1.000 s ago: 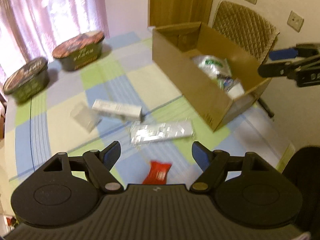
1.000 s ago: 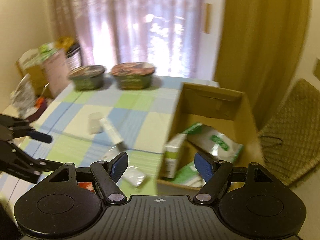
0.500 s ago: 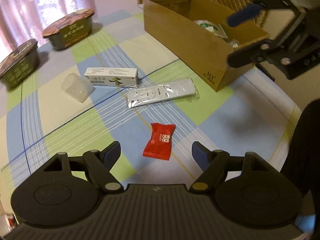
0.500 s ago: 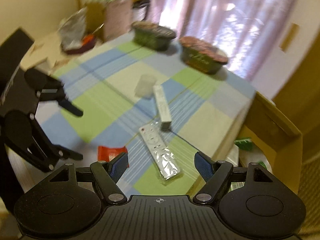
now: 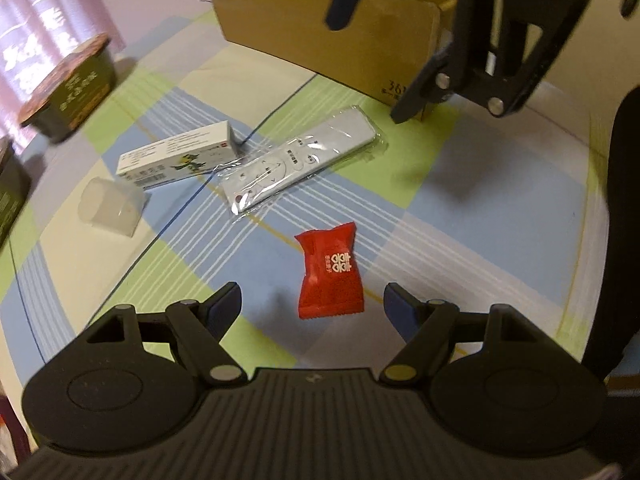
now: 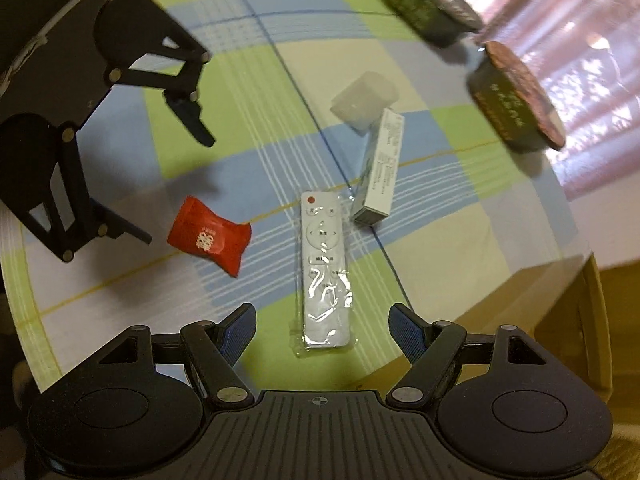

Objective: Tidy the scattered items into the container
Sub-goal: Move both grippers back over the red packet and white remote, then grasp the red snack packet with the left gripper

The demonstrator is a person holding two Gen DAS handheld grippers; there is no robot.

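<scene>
A checked blue, green and cream tablecloth (image 5: 460,184) is spread under everything. A brown cardboard box (image 5: 320,28) is set at its edge. A white remote control sealed in clear plastic (image 6: 325,268) is framed by the wide-open, empty right gripper (image 6: 322,326). A small red sweet wrapper (image 5: 331,276) is seen between the spread, empty fingers of the left gripper (image 5: 312,306).
</scene>
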